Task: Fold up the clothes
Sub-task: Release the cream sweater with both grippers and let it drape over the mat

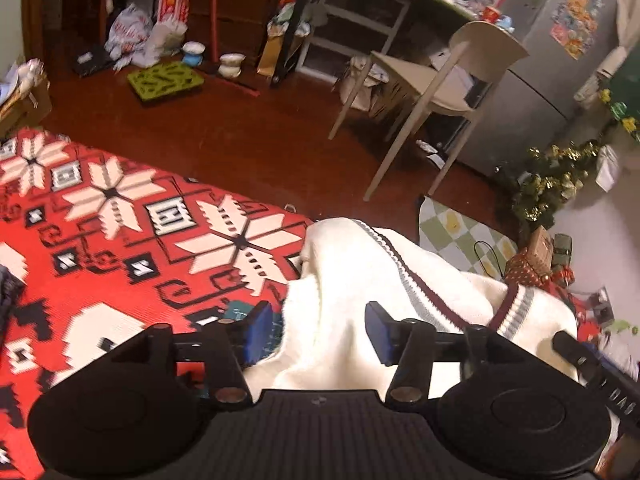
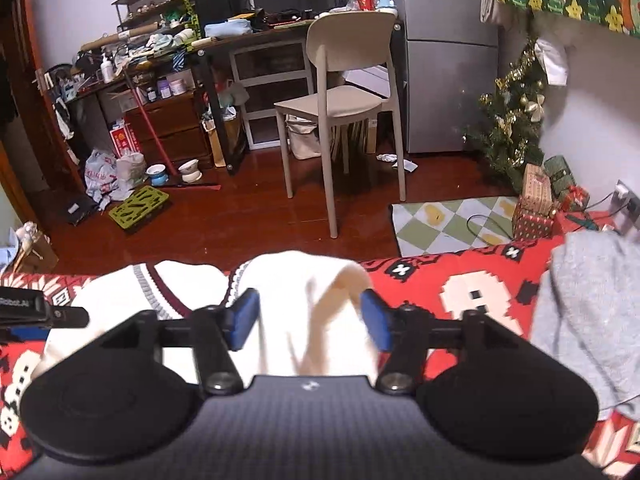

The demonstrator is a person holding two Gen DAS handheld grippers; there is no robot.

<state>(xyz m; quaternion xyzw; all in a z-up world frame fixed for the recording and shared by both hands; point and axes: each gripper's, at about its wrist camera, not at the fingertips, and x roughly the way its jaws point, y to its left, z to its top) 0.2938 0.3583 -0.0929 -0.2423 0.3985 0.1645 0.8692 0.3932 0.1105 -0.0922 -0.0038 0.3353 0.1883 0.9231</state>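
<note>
Nearest the lens in each wrist view are the black housings and blue pads of the tongs, and both pairs stand parted with cloth lying loose in the gap. The left tongs (image 1: 320, 332) sit just above a cream knitted sweater (image 1: 360, 280) with maroon-and-grey trim; the fabric bunches between the pads, but neither pad presses on it. The right tongs (image 2: 308, 320) are spread rather wider, again with a hump of the same sweater (image 2: 312, 288) between the pads and no pinch on it. The garment lies directly ahead of and beneath both tongs, on a red patterned blanket (image 1: 120, 240) that covers what looks like a bed. A grey garment (image 2: 592, 320) lies to the right of the right tongs, apart from the sweater. Beyond, well away, stand a beige chair (image 2: 344, 92) and a small decorated tree (image 2: 516, 120). My reading is that a fold has been laid down and the cloth let go, so the step in hand is the release. The next move probably calls for drawing both tongs clear without dragging the knit, then choosing fresh edges to pinch, likely the hem or sides, for another fold; the soft knit could snag on a pad.
</note>
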